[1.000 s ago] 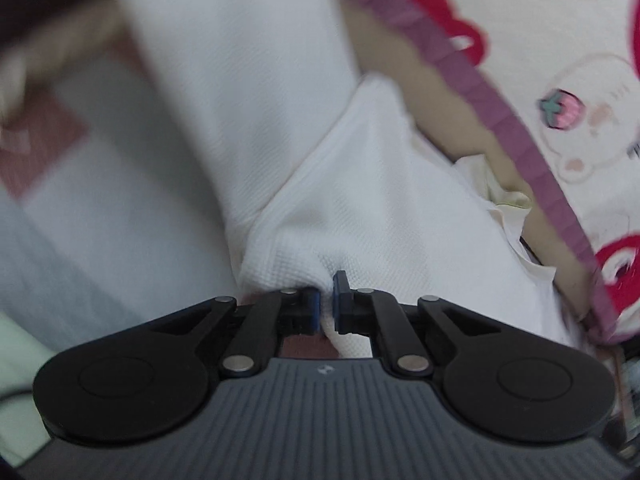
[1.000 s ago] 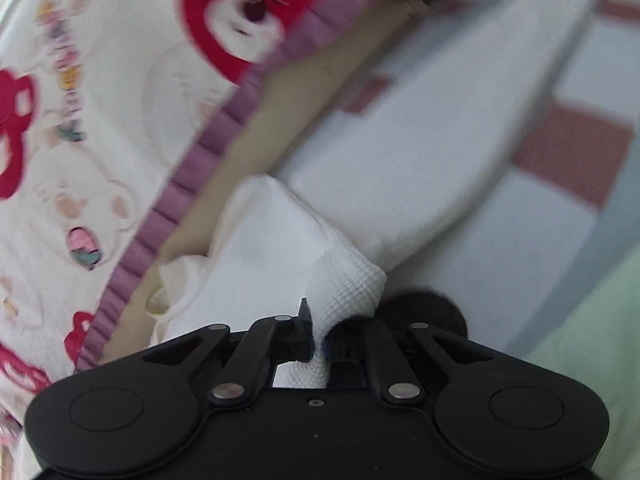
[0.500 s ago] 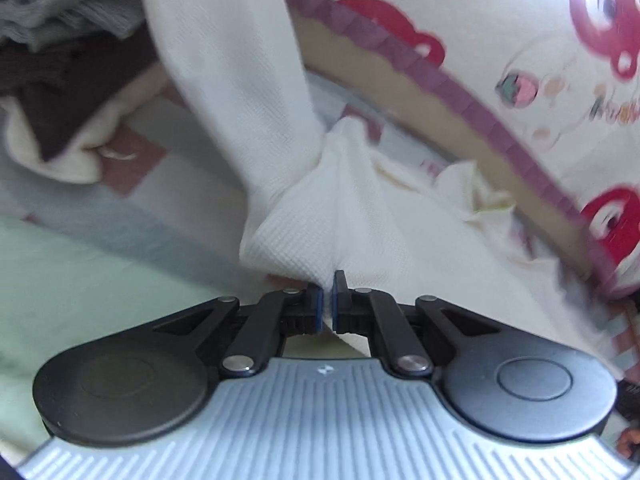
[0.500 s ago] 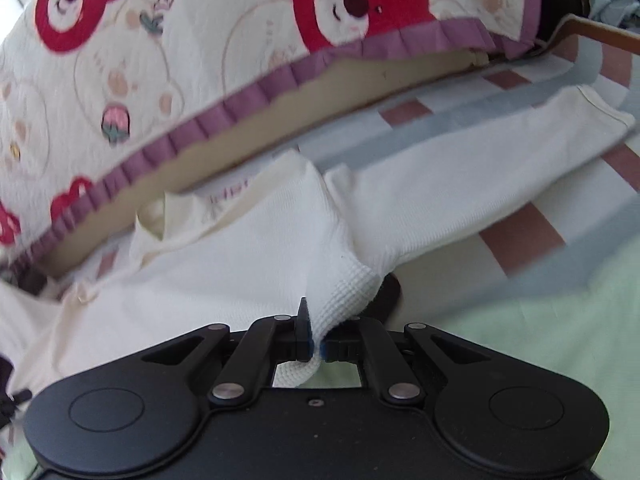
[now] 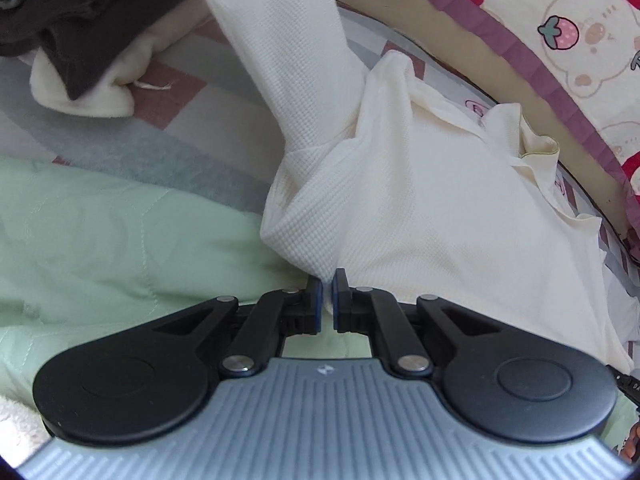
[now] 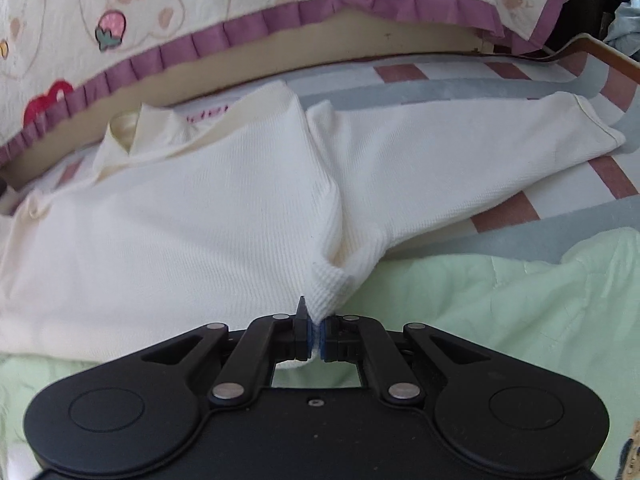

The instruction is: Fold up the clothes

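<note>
Cream shirt [image 6: 200, 208] lies spread on the bed [image 6: 500, 300], collar at 11 o'clock, no fold made. Left gripper [image 5: 327, 300] and right gripper [image 6: 317, 332] jaws each pinch an underarm bunch; sleeves remain outstretched.

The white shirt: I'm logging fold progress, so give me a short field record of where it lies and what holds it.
garment: white waffle-knit shirt, long-sleeved, collar toward the bear-print quilt
surface: striped sheet and green quilt
sleeve: one sleeve spread out sideways on the sheet
left gripper: shut on a fold of the shirt
right gripper: shut on a pinched corner near the underarm
nearby: pile of dark and grey clothes
fold stage: not yet folded
</note>
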A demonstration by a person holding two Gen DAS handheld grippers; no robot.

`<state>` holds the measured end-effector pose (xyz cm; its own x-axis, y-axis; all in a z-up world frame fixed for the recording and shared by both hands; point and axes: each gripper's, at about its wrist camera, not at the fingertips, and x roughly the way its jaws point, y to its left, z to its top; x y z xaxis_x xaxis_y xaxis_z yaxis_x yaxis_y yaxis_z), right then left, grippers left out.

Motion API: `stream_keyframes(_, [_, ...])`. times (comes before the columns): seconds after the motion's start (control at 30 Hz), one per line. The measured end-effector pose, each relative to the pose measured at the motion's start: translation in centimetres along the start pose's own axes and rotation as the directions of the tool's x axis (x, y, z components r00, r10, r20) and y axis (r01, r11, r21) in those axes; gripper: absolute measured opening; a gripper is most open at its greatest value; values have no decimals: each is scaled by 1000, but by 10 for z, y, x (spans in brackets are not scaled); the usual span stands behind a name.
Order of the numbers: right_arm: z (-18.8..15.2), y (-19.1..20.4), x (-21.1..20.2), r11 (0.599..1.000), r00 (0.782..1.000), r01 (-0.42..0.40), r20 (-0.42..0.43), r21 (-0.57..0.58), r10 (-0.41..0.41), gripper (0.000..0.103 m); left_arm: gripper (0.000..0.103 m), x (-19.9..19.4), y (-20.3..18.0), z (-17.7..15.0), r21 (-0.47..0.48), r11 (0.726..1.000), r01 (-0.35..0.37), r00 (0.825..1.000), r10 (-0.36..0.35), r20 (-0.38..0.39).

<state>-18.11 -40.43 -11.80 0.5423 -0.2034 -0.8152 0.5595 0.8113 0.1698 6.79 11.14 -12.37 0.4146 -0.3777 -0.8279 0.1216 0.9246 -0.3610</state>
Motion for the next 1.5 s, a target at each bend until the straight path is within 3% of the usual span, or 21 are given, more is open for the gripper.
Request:
stream_keyframes(0.13, [0, 8, -2, 997, 996, 54, -61, -58, -57, 4, 5, -16, -7, 0, 43, 999, 27, 1000, -27, -3])
stream_keyframes(0.27, [4, 33, -15, 937, 958, 225, -113, -269, -262, 9, 8, -43, -24, 10, 145, 987, 71, 997, -75, 24])
stream_keyframes(0.3, [7, 40, -24, 919, 957, 246, -72, -307, -280, 21, 11, -49, -29, 14, 166, 983, 82, 995, -89, 35])
stream_keyframes(0.37, [27, 54, -38, 928, 983, 178, 8, -327, -186, 29, 19, -45, -39, 31, 186, 976, 118, 990, -130, 54])
stream_keyframes(0.4, [41, 61, -41, 939, 994, 107, 31, -326, -102, 37, 27, -37, -46, 42, 202, 971, 131, 987, -146, 61])
stream_keyframes(0.47, [72, 82, -31, 934, 995, -65, 51, -352, 89, 39, 31, -9, -60, 65, 222, 968, 119, 989, -135, 59])
stream_keyframes(0.53, [97, 116, -7, 874, 970, -205, 25, -440, 241, 39, 31, 21, -74, 88, 239, 967, 93, 992, -109, 58])
stream_keyframes(0.67, [126, 199, 40, 656, 922, -325, -74, -681, 380, 39, 32, 73, -99, 127, 273, 962, 20, 996, -42, 75])
stream_keyframes(0.77, [134, 246, 64, 501, 892, -390, -184, -772, 412, 39, 39, 98, -102, 143, 300, 954, -22, 994, -12, 112])
stream_keyframes(0.83, [138, 270, 76, 430, 877, -433, -259, -793, 405, 40, 39, 104, -96, 144, 297, 953, -58, 983, 2, 183])
stream_keyframes(0.9, [141, 288, 87, 387, 866, -461, -308, -799, 394, 46, 40, 101, -92, 144, 331, 940, -87, 966, -2, 258])
stream_keyframes(0.97, [143, 302, 97, 380, 861, -472, -324, -795, 392, 47, 44, 103, -89, 150, 361, 931, -55, 973, -31, 227])
stream_keyframes(1.07, [144, 319, 115, 399, 857, -488, -338, -777, 389, 52, 44, 114, -77, 158, 300, 952, 67, 986, -109, 125])
stream_keyframes(1.17, [142, 340, 137, 384, 859, -488, -353, -784, 372, 56, 44, 122, -70, 153, 275, 951, 138, 982, -168, 89])
stream_keyframes(1.27, [134, 353, 156, 374, 877, -452, -328, -810, 351, 64, 45, 121, -67, 142, 302, 938, 169, 974, -207, 97])
stream_keyframes(1.3, [130, 353, 161, 393, 875, -460, -330, -796, 356, 59, 45, 121, -65, 139, 285, 940, 187, 970, -222, 97])
stream_keyframes(1.33, [127, 353, 165, 413, 872, -467, -331, -782, 360, 17, 45, 121, -63, 137, 267, 942, 204, 967, -237, 97])
stream_keyframes(1.37, [123, 352, 161, 432, 872, -465, -314, -773, 376, 6, 45, 119, -61, 135, 257, 941, 222, 962, -254, 98])
stream_keyframes(1.43, [115, 347, 132, 462, 869, -445, -247, -767, 428, 8, 45, 108, -63, 134, 285, 927, 246, 950, -289, 120])
stream_keyframes(1.5, [98, 345, 92, 440, 863, -433, -221, -787, 454, 8, 45, 94, -69, 130, 333, 910, 249, 942, -307, 136])
